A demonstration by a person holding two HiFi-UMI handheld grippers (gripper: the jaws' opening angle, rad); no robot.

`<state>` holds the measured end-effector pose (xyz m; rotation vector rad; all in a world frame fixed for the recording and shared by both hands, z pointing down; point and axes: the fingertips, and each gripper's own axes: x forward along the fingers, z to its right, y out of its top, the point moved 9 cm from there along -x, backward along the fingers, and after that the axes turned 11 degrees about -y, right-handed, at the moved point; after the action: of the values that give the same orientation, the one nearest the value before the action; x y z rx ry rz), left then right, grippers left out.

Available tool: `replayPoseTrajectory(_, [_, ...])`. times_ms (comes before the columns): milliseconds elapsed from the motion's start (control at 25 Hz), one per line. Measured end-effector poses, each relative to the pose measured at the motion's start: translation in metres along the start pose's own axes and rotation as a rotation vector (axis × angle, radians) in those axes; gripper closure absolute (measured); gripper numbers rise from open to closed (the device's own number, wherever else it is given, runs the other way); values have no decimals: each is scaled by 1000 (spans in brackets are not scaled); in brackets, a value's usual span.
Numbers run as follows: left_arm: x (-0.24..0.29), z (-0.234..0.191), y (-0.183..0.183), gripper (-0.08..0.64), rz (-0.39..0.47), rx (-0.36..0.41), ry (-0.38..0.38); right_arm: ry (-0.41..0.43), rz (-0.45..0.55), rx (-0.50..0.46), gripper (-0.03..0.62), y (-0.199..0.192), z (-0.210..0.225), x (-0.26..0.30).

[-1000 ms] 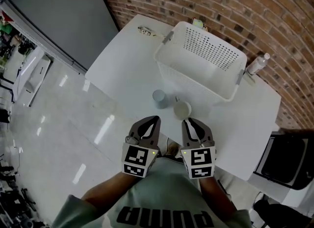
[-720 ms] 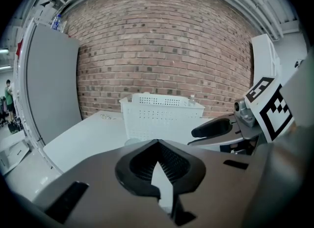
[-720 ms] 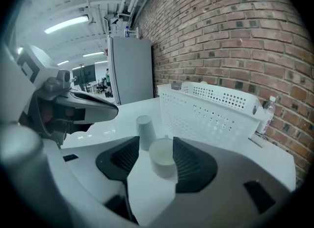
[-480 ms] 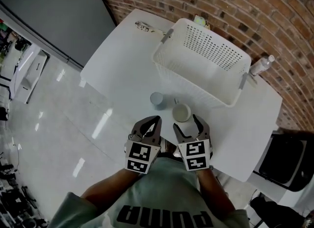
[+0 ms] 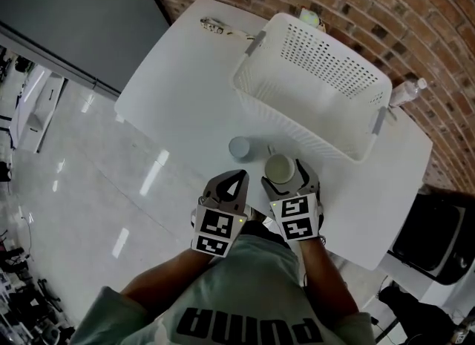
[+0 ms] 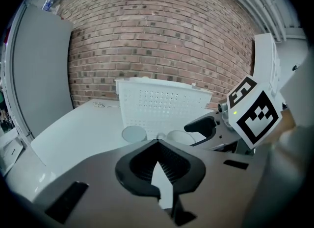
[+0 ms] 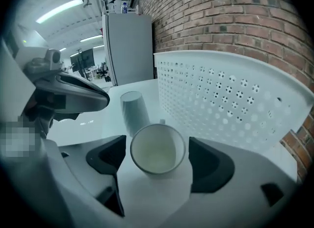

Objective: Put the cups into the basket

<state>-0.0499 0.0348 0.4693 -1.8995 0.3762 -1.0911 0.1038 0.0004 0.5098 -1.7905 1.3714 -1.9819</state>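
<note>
A white cup [image 5: 279,167] stands upright on the white table [image 5: 178,91], just in front of the white perforated basket [image 5: 312,91]. My right gripper [image 5: 284,176] has its jaws on either side of this cup; they are opening, with gaps between pads and cup [image 7: 157,149]. A grey-blue cup [image 5: 239,147] stands to the left of it, rim down, also the grey-blue cup [image 7: 133,108] beside the basket wall [image 7: 230,94]. My left gripper [image 5: 236,181] is shut and empty, near the table's front edge, short of the grey-blue cup [image 6: 133,134].
A plastic bottle [image 5: 408,93] stands by the basket's right end against the brick wall. A small metal object [image 5: 215,26] lies at the table's far corner. A black unit [image 5: 438,232] sits right of the table, with shiny floor to the left.
My right gripper has gone from shut to wide open and moved forward, so the white cup now stands between its jaws. The left gripper stays shut beside it.
</note>
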Motion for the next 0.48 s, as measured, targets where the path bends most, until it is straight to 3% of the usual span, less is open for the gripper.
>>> replayPoseTrajectory(480, [11,-15,2,557,-18,5,-24,5,-84,-52,210,1,-3,24])
